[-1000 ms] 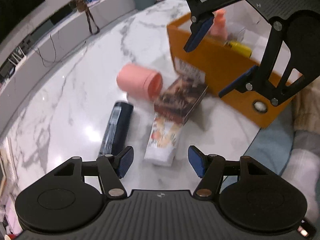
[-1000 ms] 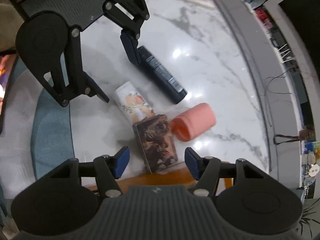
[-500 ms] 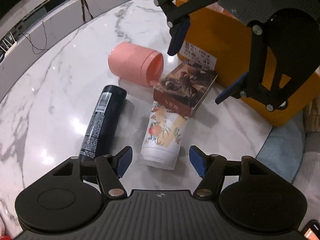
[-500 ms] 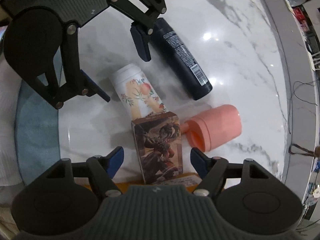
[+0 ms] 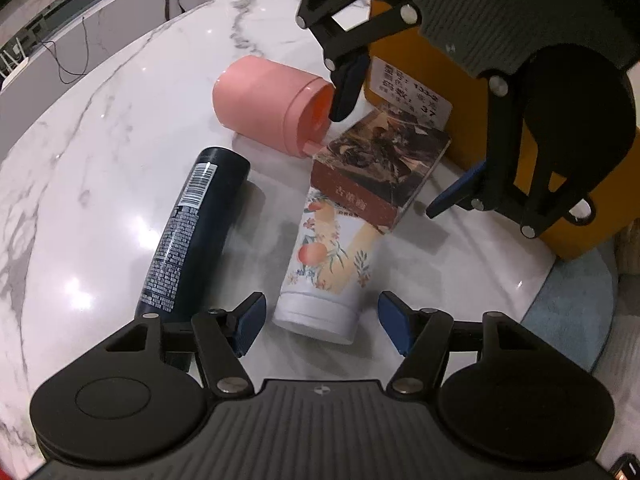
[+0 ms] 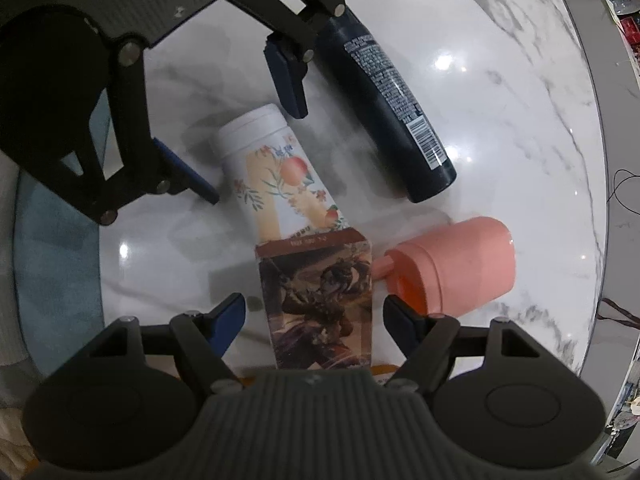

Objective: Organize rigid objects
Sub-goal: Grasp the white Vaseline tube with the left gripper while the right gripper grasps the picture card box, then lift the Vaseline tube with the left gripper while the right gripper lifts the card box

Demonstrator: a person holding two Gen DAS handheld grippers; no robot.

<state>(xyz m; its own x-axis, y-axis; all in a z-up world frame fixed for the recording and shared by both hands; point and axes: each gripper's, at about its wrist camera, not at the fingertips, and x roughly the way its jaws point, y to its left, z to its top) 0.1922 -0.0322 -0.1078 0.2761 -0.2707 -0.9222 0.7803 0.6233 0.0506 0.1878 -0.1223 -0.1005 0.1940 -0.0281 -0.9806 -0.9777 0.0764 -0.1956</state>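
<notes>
A white floral bottle [image 5: 332, 256] [image 6: 276, 168] lies on the marble table. A dark illustrated box [image 5: 380, 168] [image 6: 320, 288] leans on its far end. My left gripper [image 5: 320, 314] [image 6: 248, 144] points down over the bottle's cap end, its jaws closing slightly and the pads clear of the cap. My right gripper [image 6: 316, 312] [image 5: 394, 152] straddles the box, its jaws opening and touching nothing. A pink cup [image 5: 264, 104] [image 6: 460, 264] lies on its side beside the box. A dark spray can [image 5: 192, 224] [image 6: 388, 92] lies left of the bottle.
An orange box [image 5: 460, 40] with a white label stands at the table edge behind the illustrated box. A blue-grey rug [image 5: 572, 300] lies below the round table's rim. A grey counter [image 5: 80, 28] with cables runs along the far side.
Both grippers have come down closer to the bottle and the box. The right gripper's jaws have widened. The objects on the table have not moved.
</notes>
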